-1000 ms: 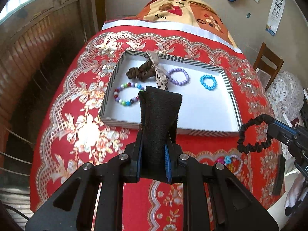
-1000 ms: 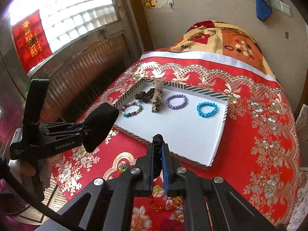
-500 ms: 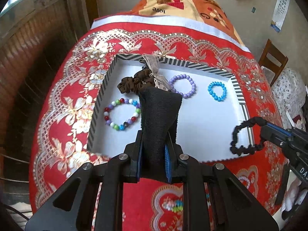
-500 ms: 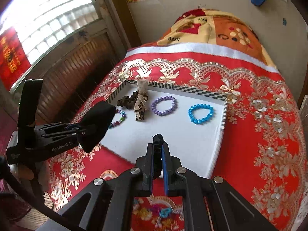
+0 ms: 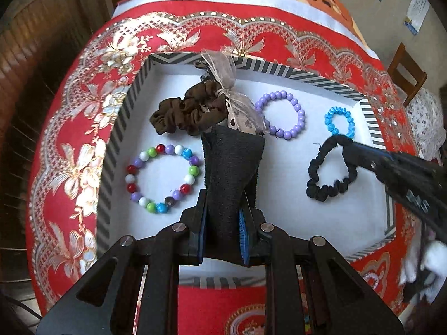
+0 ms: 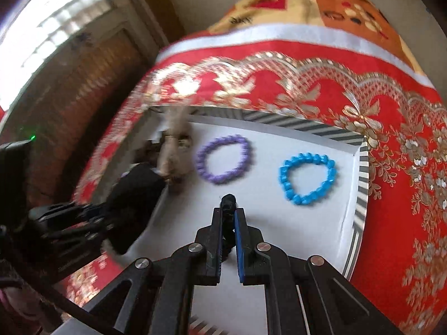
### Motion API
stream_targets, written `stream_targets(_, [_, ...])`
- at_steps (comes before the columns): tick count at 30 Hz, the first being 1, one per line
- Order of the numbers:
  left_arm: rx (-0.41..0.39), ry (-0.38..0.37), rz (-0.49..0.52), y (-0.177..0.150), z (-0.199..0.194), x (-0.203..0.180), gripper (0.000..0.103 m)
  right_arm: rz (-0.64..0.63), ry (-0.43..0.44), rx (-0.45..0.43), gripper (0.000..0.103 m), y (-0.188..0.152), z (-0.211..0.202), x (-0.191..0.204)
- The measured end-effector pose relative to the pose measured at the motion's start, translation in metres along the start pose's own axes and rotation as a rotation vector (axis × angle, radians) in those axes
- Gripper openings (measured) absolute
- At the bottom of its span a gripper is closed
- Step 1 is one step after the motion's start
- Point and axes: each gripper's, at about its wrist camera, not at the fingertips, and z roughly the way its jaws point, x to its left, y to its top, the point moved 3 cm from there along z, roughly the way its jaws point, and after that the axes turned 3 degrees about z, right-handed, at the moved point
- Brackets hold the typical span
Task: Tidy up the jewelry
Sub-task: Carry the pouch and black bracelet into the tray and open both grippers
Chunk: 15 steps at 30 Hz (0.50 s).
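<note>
A white tray with a striped rim (image 5: 279, 71) (image 6: 360, 184) lies on the red cloth. In it are a multicolour bead bracelet (image 5: 163, 178), a brown scrunchie with a ribbon (image 5: 192, 110) (image 6: 174, 150), a purple bead bracelet (image 5: 282, 114) (image 6: 223, 159) and a blue bead bracelet (image 5: 339, 121) (image 6: 307, 178). My left gripper (image 5: 223, 195) is shut on a black cloth piece (image 5: 232, 162) over the tray's middle. My right gripper (image 6: 229, 215) (image 5: 363, 156) is shut on a black scrunchie (image 5: 329, 173) (image 6: 228, 202), held over the tray's right part below the blue bracelet.
The red and gold patterned cloth (image 5: 78, 139) covers the surface around the tray. More beads lie on the cloth at the near edge (image 5: 371, 279). A wooden chair (image 5: 406, 72) stands at the right. A wooden wall with a window (image 6: 56, 42) is at the left.
Both grippers have moved forward over the tray. The right gripper has carried the black scrunchie from beside the tray to above its right part.
</note>
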Motion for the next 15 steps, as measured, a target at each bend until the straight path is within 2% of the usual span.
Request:
stream_targets(9, [0.017,-0.006,-0.021,0.009,0.016,0.004,0.018,0.048,-0.086,0.038,0.007,0.018,0.036,-0.03])
stream_targets(12, [0.011,-0.014,-0.031,0.01,0.018,0.004,0.025,0.043,-0.084,0.049,0.007,0.018,0.041,-0.029])
stream_targets(13, [0.009,-0.014,-0.032,0.011,0.018,0.004,0.031,0.04,-0.085,0.049,0.007,0.019,0.041,-0.028])
stream_targets(14, [0.005,-0.013,-0.034,0.012,0.018,0.004,0.039,0.036,-0.084,0.048,0.009,0.019,0.041,-0.027])
stream_targets(15, [0.0,-0.015,-0.038,0.012,0.018,0.005,0.043,0.034,-0.082,0.048,0.017,0.019,0.04,-0.027])
